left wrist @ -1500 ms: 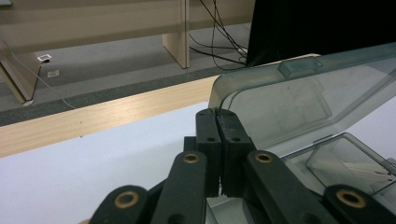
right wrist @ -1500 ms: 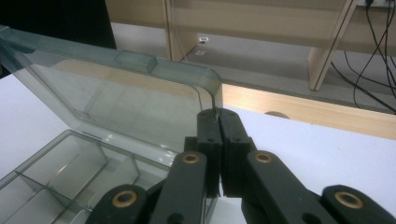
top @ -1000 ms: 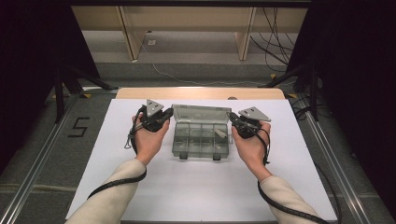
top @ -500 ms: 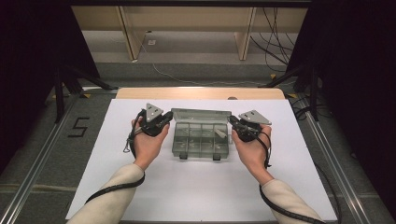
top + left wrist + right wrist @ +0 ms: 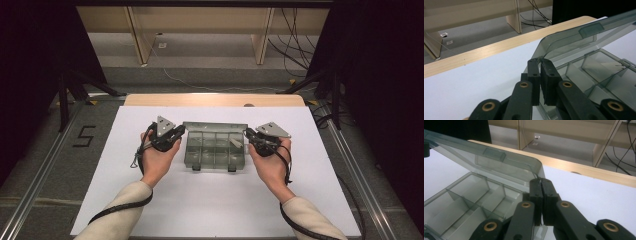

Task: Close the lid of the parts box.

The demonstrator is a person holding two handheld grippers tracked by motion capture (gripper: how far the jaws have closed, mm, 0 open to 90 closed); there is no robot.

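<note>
Compartment box sits mid-table on the white sheet, its smoky lid half raised as we pinch its side edges with left gripper and right gripper, likely swinging it next.

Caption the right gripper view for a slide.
Right gripper pinching the open lid of a compartment box.

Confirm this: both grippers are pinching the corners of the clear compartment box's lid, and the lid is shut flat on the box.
Not quite. The left gripper and right gripper do pinch the corners of the lid, but it is not shut flat: it stands raised at an angle over the open compartments of the box, as both gripper views show.
</note>
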